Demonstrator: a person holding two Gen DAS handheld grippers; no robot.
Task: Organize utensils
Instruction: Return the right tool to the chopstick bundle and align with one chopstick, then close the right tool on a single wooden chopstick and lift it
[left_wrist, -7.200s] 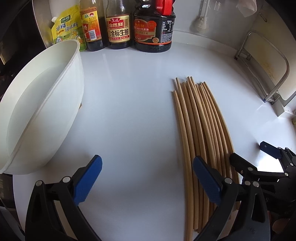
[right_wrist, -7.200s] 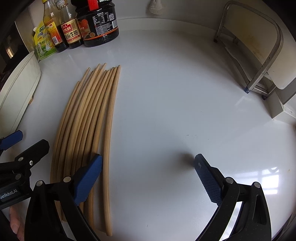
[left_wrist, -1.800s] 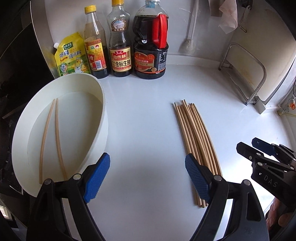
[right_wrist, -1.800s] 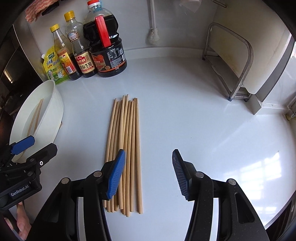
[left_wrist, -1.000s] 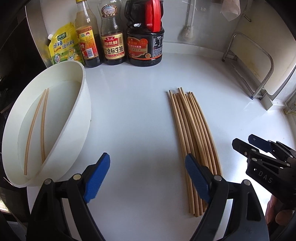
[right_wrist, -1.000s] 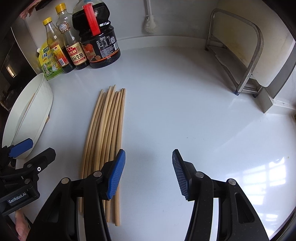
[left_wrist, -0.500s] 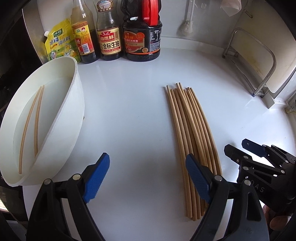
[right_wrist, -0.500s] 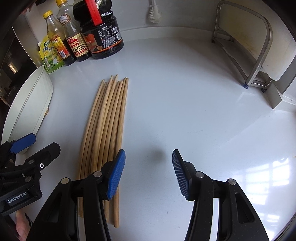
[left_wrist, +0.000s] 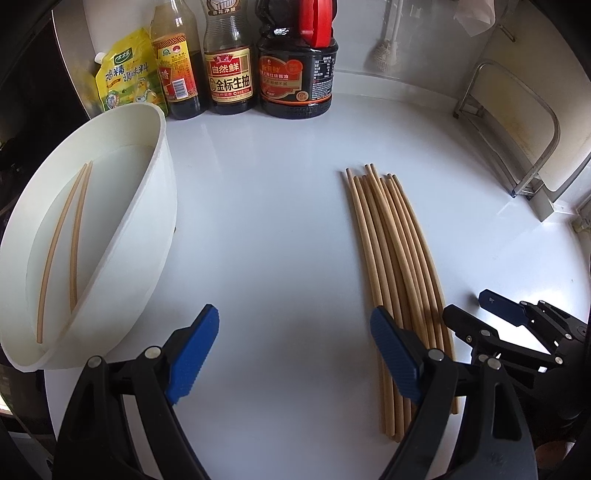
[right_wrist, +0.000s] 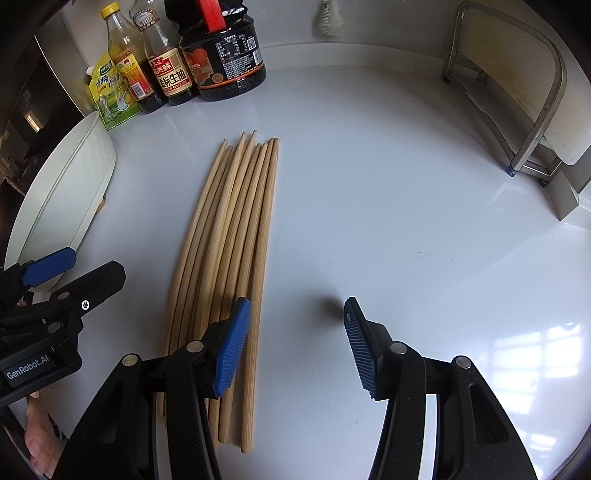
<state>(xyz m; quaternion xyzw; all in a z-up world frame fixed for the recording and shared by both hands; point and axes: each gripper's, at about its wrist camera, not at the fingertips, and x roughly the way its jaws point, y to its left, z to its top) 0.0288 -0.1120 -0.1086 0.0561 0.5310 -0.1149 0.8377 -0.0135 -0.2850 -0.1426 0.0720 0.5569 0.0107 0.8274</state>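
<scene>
White counter (left_wrist: 280, 229), glossy, spread under everything. Metal rack (left_wrist: 517, 129) standing at the far right edge, by the wall. White tub (left_wrist: 147, 236) sitting at the left side, tilted view into it, with two chopsticks (left_wrist: 74, 240) lying inside along its length. Row of sauce bottles (left_wrist: 295, 66) lined up at the back against the wall, with a yellow seasoning pouch (left_wrist: 125, 81) at the left end, just behind the tub. Bundle of chopsticks (right_wrist: 229, 258) lying flat mid-counter, side by side, tips pointing toward the bottles, well apart from the tub. Left tongs (left_wrist: 295, 354) held over bare counter between tub and bundle, jaws spread wide, nothing between them; right-hand pad over the bundle's near left edge. Right tongs (right_wrist: 295, 343) held at the near end of the bundle, jaws partly apart and empty, left pad over the rightmost sticks, right pad over bare counter. Part of a hand (right_wrist: 40, 443) visible at the lower left under the left tongs.
</scene>
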